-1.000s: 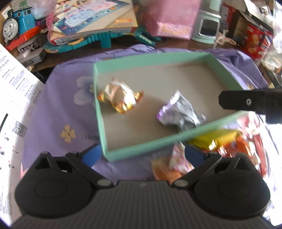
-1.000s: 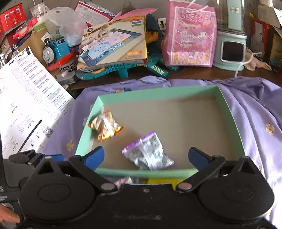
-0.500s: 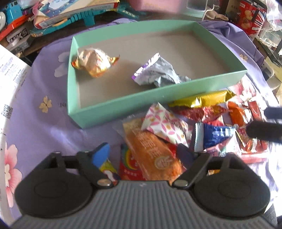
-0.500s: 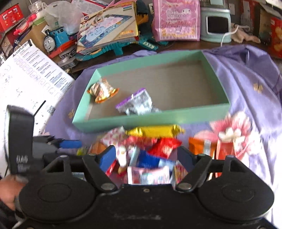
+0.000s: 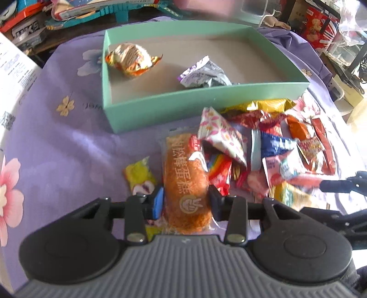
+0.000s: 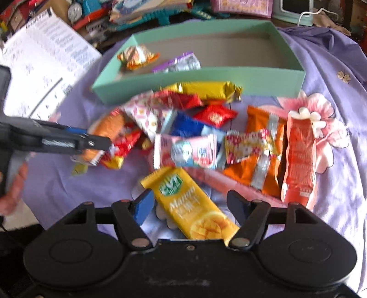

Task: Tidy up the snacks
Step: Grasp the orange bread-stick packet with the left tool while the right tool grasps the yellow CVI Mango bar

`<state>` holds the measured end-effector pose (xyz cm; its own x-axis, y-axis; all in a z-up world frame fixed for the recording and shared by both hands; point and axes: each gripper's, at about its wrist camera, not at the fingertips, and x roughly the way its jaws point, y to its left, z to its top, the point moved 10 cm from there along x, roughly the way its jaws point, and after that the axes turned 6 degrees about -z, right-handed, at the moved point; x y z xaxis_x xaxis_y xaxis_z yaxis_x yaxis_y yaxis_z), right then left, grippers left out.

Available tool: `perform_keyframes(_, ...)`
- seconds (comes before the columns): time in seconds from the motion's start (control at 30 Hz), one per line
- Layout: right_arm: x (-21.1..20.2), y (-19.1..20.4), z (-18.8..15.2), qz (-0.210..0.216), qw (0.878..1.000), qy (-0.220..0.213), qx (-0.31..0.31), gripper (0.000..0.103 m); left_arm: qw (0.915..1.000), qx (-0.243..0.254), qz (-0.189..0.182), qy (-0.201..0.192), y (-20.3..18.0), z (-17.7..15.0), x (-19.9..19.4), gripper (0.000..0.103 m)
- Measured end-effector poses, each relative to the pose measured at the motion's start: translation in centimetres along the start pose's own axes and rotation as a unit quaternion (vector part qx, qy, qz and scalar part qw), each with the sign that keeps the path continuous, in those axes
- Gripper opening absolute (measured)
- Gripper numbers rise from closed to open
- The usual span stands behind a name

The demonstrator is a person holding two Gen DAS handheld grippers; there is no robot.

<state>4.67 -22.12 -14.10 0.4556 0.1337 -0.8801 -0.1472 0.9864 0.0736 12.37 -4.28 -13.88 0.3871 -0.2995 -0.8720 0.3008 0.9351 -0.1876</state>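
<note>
A mint-green box lies on the purple flowered cloth. It holds a gold-orange wrapped snack and a silver-purple packet. In front of it is a pile of several wrapped snacks. My left gripper is closing, and its pads touch both sides of an orange cake packet at the pile's left edge. My right gripper straddles a yellow mango bar; its jaws are closing and the pads stand clear of the bar. The left gripper's fingers show at the left of the right wrist view.
A small yellow packet lies just left of the cake packet. A white printed sheet lies left of the box. Toys, books and a pink bag crowd the table behind the box. A hand holds the left gripper.
Both grippers have dropped back from over the box to the snack pile. The left jaws narrowed around the orange cake packet. The right jaws narrowed over the yellow mango bar.
</note>
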Motion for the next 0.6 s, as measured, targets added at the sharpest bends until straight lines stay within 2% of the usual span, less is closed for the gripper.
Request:
perform_keyframes(0.13,1.1,0.7,-1.3,-0.012,1.0,0.015,-0.019,0.071,1.0,-0.003,-0.002,0.004,0.3,-1.3,-0.5,0.04)
perform_keyframes(0.27,1.1,1.7,-1.8,-0.02,0.999,0.007,-0.042,0.05,0.9999,-0.007,0.0,0.011,0.6,-2.1,-0.4,0.04)
perform_keyframes(0.3,1.1,2.0,-1.8,-0.021,0.999,0.007,-0.045,0.048,0.9999,-0.006,0.002,0.011,0.6,-2.0,-0.4,0.042)
perform_keyframes(0.4,1.2,2.5,-1.8,-0.023,0.999,0.005,-0.046,0.047,0.9999,-0.006,0.005,0.01,0.5,-1.5,0.0,0.048)
perform_keyframes(0.47,1.3,2.8,-1.8,-0.029,0.998,0.007,-0.055,0.049,0.9999,-0.005,0.004,0.011,0.3,-1.3,0.5,0.049)
perform_keyframes(0.5,1.4,2.9,-1.9,-0.027,0.998,0.01,-0.056,0.053,0.9999,-0.005,0.005,0.014,0.2,-1.3,0.7,0.048)
perform_keyframes(0.57,1.6,3.0,-2.0,-0.03,0.998,0.013,-0.056,0.055,0.9998,-0.004,0.003,0.017,0.2,-1.6,0.9,0.046)
perform_keyframes(0.6,1.5,3.0,-2.0,-0.03,0.998,0.01,-0.059,0.055,0.9998,-0.005,0.003,0.017,0.2,-1.7,1.0,0.041)
